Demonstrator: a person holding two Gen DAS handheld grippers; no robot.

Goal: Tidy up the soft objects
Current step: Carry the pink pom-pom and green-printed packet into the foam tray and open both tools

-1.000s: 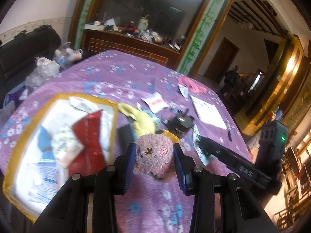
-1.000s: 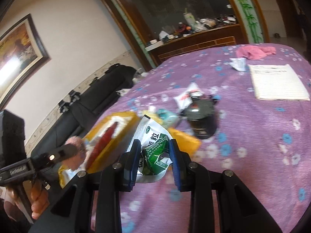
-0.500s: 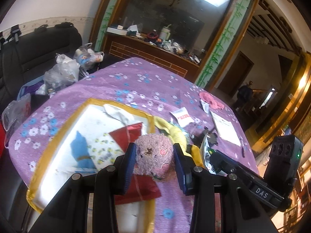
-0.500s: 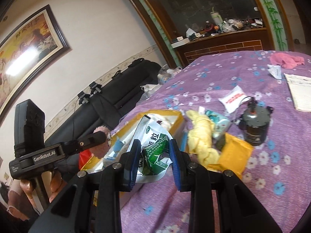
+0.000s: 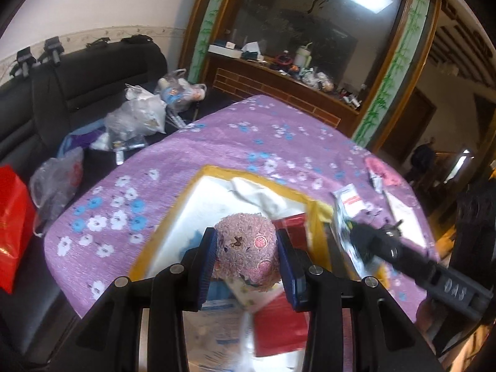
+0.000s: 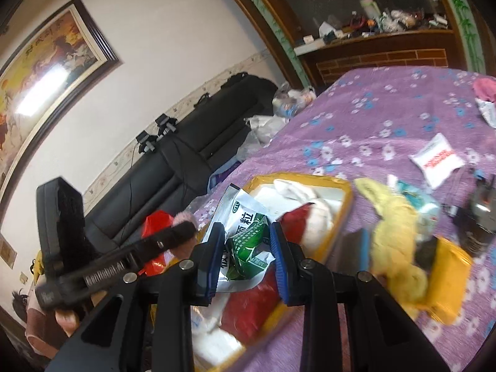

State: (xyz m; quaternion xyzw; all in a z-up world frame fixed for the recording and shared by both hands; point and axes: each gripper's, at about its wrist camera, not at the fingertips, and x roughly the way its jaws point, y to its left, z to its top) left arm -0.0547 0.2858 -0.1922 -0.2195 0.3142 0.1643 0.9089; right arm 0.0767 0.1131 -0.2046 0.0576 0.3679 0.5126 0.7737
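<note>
My left gripper [image 5: 246, 255] is shut on a pink fuzzy plush ball [image 5: 245, 255] and holds it above the yellow-rimmed tray [image 5: 186, 200]. My right gripper [image 6: 246, 259] is shut on a silver and green foil packet [image 6: 245, 241] above the same tray [image 6: 348, 207]. The tray holds white cloths and red packets [image 6: 297, 217]. A yellow plush toy [image 6: 393, 232] lies on the purple floral tablecloth right of the tray. The right gripper with its packet also shows in the left wrist view [image 5: 350, 235]; the left gripper shows in the right wrist view [image 6: 183, 231].
A white and red sachet [image 6: 437, 159], a black canister [image 6: 477, 220], a yellow pouch [image 6: 449, 266] and a pink cloth [image 5: 381, 170] lie on the table. A black sofa with plastic bags [image 5: 136, 117] and a red bag [image 5: 12, 229] stand to the left.
Both grippers have moved left, from over the items right of the tray to above the tray, each still holding its object.
</note>
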